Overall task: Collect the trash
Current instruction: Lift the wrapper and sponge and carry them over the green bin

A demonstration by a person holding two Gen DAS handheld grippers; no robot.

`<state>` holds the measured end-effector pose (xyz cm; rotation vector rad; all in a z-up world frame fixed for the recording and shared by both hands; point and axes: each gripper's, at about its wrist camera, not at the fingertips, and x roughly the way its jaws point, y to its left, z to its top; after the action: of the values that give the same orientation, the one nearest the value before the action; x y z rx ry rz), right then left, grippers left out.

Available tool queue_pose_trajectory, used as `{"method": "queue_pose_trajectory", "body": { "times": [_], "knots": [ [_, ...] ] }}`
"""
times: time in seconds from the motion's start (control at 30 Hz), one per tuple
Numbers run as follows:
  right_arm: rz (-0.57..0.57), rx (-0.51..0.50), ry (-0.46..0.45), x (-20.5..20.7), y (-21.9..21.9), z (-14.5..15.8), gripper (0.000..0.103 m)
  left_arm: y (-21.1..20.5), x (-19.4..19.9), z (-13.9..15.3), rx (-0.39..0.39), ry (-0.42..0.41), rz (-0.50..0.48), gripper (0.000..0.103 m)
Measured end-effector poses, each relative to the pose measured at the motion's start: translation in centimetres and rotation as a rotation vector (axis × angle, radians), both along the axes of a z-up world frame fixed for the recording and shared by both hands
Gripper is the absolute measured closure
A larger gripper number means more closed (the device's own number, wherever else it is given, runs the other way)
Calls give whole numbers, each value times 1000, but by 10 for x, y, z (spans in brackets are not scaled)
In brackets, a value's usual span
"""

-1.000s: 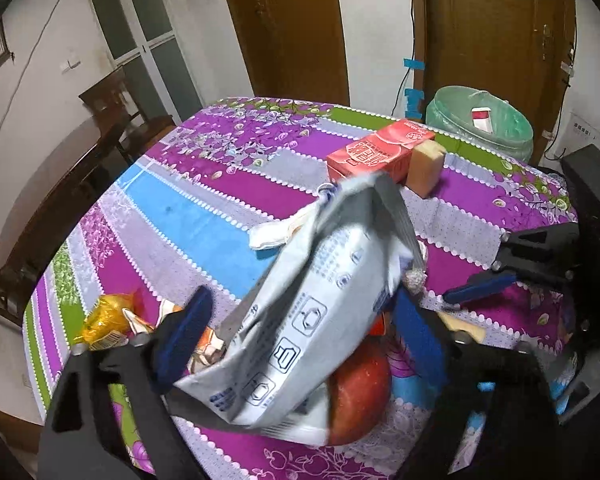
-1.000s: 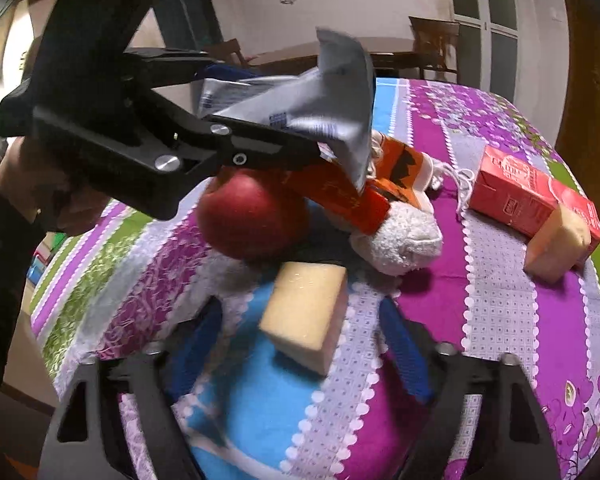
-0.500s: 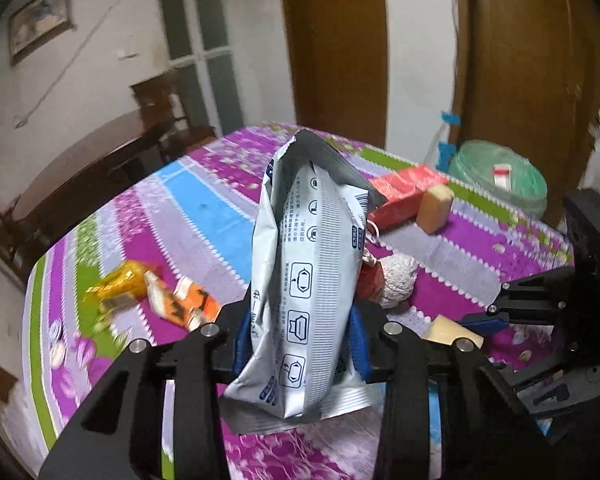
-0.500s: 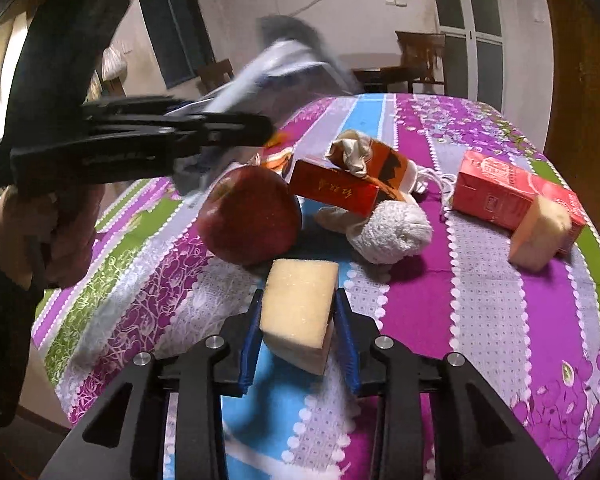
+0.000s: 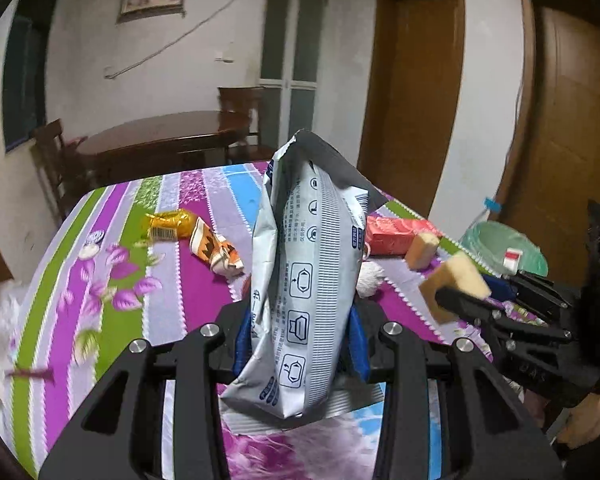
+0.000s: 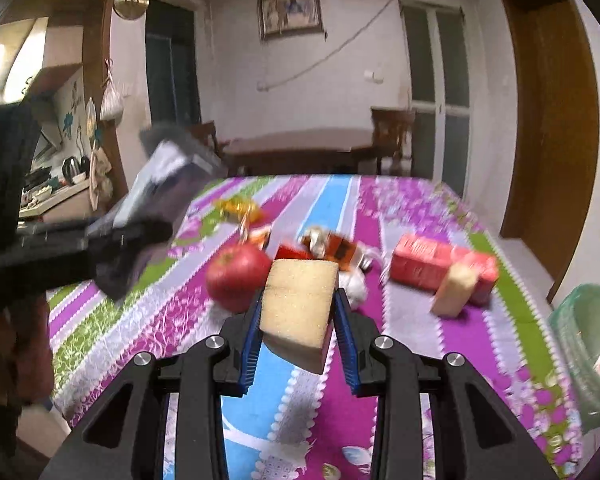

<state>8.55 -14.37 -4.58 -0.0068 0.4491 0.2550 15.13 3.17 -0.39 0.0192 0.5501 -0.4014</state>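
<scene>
My left gripper (image 5: 300, 340) is shut on a silver-grey snack bag (image 5: 312, 280), held upright above the striped tablecloth (image 5: 112, 312). In the right wrist view that bag (image 6: 168, 184) shows blurred at the left. My right gripper (image 6: 298, 340) is shut on a yellow sponge (image 6: 298, 304), lifted off the cloth; the left wrist view shows this sponge (image 5: 456, 280) at the right. A green-lined trash bin (image 5: 500, 246) stands beyond the table's right side, also seen as the bin (image 6: 592, 344) at the right edge.
On the cloth lie a red apple (image 6: 238, 278), a red carton (image 6: 440, 268) with a second sponge (image 6: 456, 288) against it, an orange wrapper (image 5: 216, 248), a gold wrapper (image 5: 168, 226) and a white wad (image 5: 370, 278). A wooden table and chairs stand behind.
Both grippers closed on their items, the left on the bag, the right on the sponge, and both lifted them off the table. The bag turned upright.
</scene>
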Motion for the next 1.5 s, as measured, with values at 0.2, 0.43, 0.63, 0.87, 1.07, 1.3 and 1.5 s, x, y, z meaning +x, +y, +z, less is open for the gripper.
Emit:
{"method": "queue_pose_trajectory", "body": {
  "times": [0.2,0.43,0.63,0.87,1.07,1.3,1.5],
  "knots": [
    [-21,-9,-63,-18,-5,19,68,-18,-28,4,-41,-35,67,66],
    [-32,-12,-86,-37,-14,31,68,-35,-37,8,-36,-57,83,66],
    [-45,-11,-92,-49,-26,42,68,-44,-40,12,-35,-73,86,66],
    [-70,-9,-101,-56,-42,55,68,-65,-40,16,-28,-94,58,66],
    [-112,-24,-115,-58,-73,68,68,-95,-30,19,-35,-93,10,66],
    [-182,-42,-116,-52,-123,78,68,-136,-21,25,-46,-103,-35,66],
    [-246,-36,-97,-43,-180,85,68,-177,-7,35,-52,-109,-91,66]
  ]
}}
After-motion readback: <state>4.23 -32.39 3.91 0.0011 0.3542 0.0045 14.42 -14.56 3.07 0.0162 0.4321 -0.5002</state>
